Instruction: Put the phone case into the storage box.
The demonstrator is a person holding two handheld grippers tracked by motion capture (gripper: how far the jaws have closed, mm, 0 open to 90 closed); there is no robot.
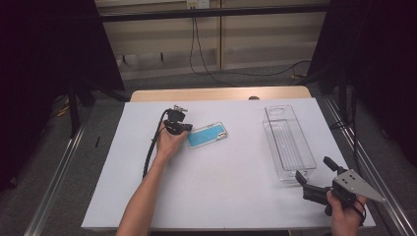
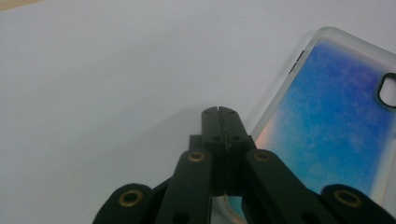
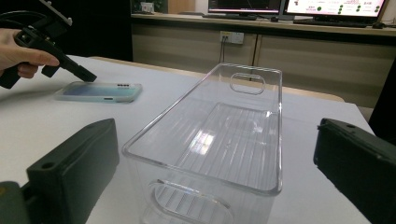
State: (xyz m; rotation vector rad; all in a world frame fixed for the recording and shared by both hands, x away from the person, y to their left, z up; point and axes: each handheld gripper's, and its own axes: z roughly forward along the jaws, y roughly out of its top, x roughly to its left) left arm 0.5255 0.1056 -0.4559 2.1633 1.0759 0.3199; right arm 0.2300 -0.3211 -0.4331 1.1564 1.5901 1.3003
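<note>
A: What's in hand here?

B: The left gripper [image 1: 183, 127] sits at the near-left end of the blue phone case with a clear rim [image 1: 207, 135], which lies flat on the white bench [image 1: 221, 187], left of centre. In the left gripper view its fingers [image 2: 221, 122] are pressed together with nothing between them, tips resting on or just above the bench surface right beside the case's [image 2: 327, 126] edge.

A: So nothing is gripped?

B: No. I'd judge this as a nudge or an attempt to work under the edge of the case, not a pick yet. Whether the tips touch the rim, I can't tell.

A: And the other hand?

B: The right gripper [image 1: 314, 173] is held near the front right corner of the bench, pointing at the near short end of the clear, long plastic bin [image 1: 289, 142]. Its fingers [image 3: 77, 163] stand wide apart, with the bin's [image 3: 210, 140] end wall between them but not touched. The bin is empty and upright, well apart from the case.

A: What does the next move call for?

B: Probably the case goes into the bin. The left fingers would have to open and take the thin case by its rim, which is awkward while it lies flat; tipping one edge up first would help. The right could close on the bin's wall to steady it.

A: Poses?

B: The left forearm reaches forward from the bottom edge, gripper angled down toward the right. The right hand [image 1: 344, 216] is low, gripper nearly level.
</note>
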